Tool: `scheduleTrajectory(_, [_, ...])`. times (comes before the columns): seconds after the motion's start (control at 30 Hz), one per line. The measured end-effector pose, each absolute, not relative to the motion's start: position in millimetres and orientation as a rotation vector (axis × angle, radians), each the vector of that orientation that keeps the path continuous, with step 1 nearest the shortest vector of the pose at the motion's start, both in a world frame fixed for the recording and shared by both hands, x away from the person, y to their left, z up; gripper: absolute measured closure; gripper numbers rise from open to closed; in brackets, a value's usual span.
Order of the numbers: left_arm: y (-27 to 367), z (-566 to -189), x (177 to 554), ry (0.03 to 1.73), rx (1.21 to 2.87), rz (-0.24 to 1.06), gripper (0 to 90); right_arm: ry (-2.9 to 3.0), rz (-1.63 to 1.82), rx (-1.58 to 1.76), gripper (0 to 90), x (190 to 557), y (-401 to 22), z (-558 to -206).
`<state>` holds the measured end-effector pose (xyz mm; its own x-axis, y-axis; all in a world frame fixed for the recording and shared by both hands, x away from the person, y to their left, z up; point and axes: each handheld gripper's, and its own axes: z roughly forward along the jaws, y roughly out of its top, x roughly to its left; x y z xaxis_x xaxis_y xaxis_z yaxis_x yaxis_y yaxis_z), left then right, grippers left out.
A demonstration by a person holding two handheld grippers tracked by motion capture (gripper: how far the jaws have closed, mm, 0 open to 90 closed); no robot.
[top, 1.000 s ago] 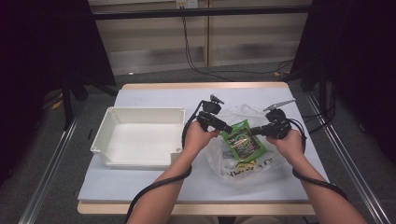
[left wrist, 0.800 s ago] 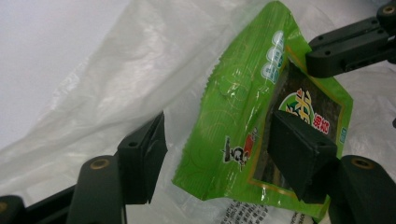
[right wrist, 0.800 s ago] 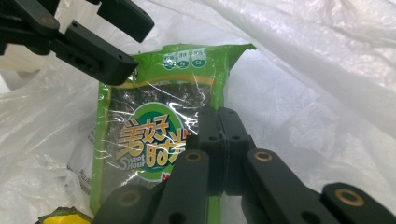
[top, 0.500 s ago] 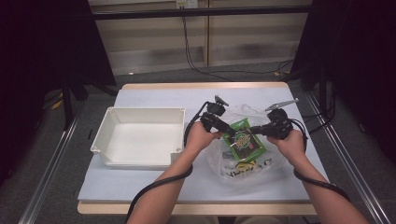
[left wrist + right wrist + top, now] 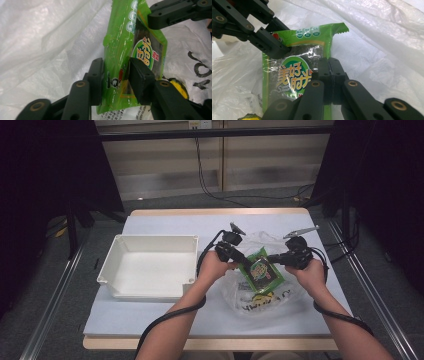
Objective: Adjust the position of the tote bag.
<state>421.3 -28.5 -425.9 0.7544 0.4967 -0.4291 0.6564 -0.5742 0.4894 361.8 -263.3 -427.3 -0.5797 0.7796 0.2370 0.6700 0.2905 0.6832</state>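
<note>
A green snack packet (image 5: 261,270) is held up over a clear plastic bag (image 5: 260,302) on the table. My left gripper (image 5: 115,75) has just been closing, and the packet (image 5: 122,37) now stands bent between its pads, which press on it. My right gripper (image 5: 329,67) is shut on the packet's (image 5: 292,75) opposite edge. In the high view the left gripper (image 5: 245,261) comes at the packet from the left and the right gripper (image 5: 274,260) from the right. The right gripper's jaw tip (image 5: 172,15) also shows in the left gripper view.
A white empty tray (image 5: 116,276) sits on the left half of the table. The crumpled bag (image 5: 382,37) spreads under and behind the packet, with black lettering and a yellow item (image 5: 178,86) inside. Cables trail from both grippers toward me.
The left gripper's jaws have narrowed onto the packet's left edge. Both hands and the packet have stayed where they were.
</note>
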Motion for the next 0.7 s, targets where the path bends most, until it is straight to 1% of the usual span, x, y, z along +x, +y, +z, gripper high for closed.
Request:
scheduleTrajectory(0.13, [-29,-422,421,0.858,2.307,-0.337,72.8,2.401,1.162,1.361,89.9,363,-265,-429])
scheduleTrajectory(0.27, [-29,-419,420,0.845,2.320,-0.335,74.6,2.403,1.171,1.354,89.2,363,-265,-429])
scheduleTrajectory(0.37, [-31,-417,418,0.835,2.330,-0.324,73.2,2.408,1.166,1.344,89.5,363,-264,-428])
scheduleTrajectory(0.47, [-29,-414,420,0.819,2.367,-0.352,71.2,2.411,1.169,1.333,89.6,363,-264,-426])
scheduleTrajectory(0.7, [-29,-417,422,0.833,2.367,-0.389,67.7,2.404,1.180,1.320,89.6,362,-261,-426])
